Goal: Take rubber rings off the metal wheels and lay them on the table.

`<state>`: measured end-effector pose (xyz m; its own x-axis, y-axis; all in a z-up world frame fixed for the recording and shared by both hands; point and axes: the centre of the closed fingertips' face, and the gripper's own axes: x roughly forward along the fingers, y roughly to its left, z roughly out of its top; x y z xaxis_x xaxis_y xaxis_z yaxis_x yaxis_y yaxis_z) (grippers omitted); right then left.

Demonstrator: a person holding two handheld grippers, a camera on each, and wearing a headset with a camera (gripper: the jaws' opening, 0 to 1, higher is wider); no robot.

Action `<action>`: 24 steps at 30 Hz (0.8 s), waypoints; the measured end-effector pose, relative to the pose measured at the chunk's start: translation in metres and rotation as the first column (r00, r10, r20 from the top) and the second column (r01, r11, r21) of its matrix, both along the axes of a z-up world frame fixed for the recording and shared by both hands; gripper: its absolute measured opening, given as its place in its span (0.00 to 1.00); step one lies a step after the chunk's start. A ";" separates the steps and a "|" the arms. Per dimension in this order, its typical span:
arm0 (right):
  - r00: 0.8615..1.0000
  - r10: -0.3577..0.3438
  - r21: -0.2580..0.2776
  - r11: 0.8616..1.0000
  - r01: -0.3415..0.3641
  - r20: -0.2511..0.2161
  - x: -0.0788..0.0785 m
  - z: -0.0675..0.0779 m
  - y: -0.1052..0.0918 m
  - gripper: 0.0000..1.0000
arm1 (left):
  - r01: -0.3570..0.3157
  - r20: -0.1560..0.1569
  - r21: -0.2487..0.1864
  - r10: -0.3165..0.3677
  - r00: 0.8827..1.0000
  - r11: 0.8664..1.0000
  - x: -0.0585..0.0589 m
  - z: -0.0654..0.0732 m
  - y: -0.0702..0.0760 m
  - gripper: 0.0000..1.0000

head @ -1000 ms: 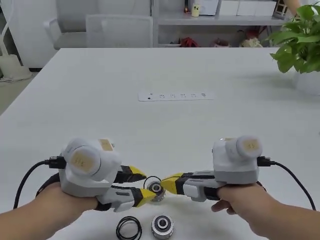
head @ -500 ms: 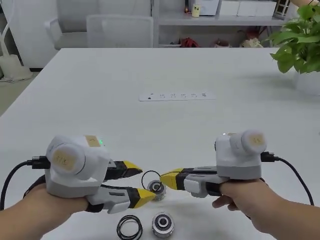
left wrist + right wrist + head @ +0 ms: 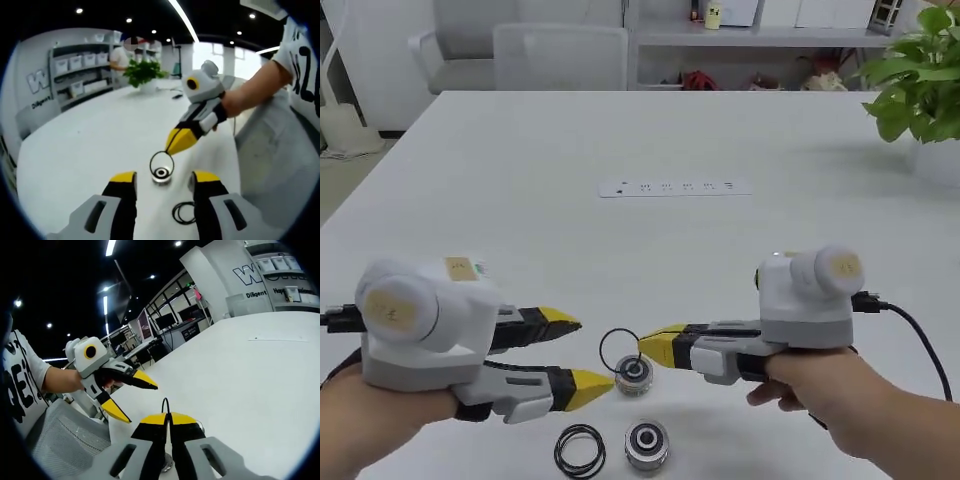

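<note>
Jaws of the right gripper [image 3: 652,346] are pinching a black rubber ring [image 3: 619,349] at lower centre, just above a metal wheel [image 3: 634,373]; the left gripper [image 3: 583,352], lower left, is gaping wide.

A white power strip [image 3: 675,188] lies flat in the middle of the scene. At the far right stands a green plant [image 3: 920,75] with broad leaves. At the far side there is a grey chair [image 3: 560,58], and to the left of it a white chair [image 3: 440,65]. Behind them is a shelf [image 3: 760,40] with a small yellow object [image 3: 713,14] on it; something red [image 3: 698,82] lies below. In the left gripper view a person [image 3: 122,57] stands at a rack of bins [image 3: 75,65]. In the right gripper view monitors [image 3: 165,320] stand on far desks, under long ceiling lights [image 3: 109,247].
</note>
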<state>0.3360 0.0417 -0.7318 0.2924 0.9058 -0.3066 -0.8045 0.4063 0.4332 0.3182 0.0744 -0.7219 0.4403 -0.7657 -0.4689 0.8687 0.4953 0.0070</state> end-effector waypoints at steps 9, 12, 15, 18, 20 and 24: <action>0.999 0.037 0.003 0.999 -0.037 0.004 -0.011 0.006 0.007 0.00 | 0.008 0.012 0.004 -0.009 1.000 1.000 -0.011 0.007 0.008 0.51; 0.999 0.045 0.006 0.999 -0.045 0.003 -0.014 0.008 0.009 0.00 | 0.010 0.016 0.007 -0.010 1.000 1.000 -0.015 0.009 0.011 0.52; 0.999 0.052 0.009 0.999 -0.052 0.001 -0.017 0.009 0.011 0.00 | 0.010 0.016 0.013 -0.010 1.000 1.000 -0.019 0.008 0.015 0.53; 0.998 0.062 0.011 0.998 -0.062 -0.003 -0.020 0.009 0.014 0.00 | 0.009 0.015 0.022 -0.009 1.000 1.000 -0.023 0.007 0.020 0.54; 0.997 0.072 0.008 0.997 -0.072 -0.007 -0.024 0.008 0.016 0.00 | 0.004 0.014 0.022 -0.004 1.000 1.000 -0.024 0.007 0.023 0.55; 0.996 0.089 0.002 0.996 -0.089 -0.012 -0.029 0.005 0.019 0.00 | -0.003 0.011 0.022 0.002 1.000 1.000 -0.028 0.006 0.027 0.56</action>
<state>0.3075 0.0610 -0.7270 0.2070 0.9284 -0.3086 -0.8319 0.3331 0.4439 0.2905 0.1016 -0.7159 0.4474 -0.7543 -0.4806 0.8673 0.4971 0.0271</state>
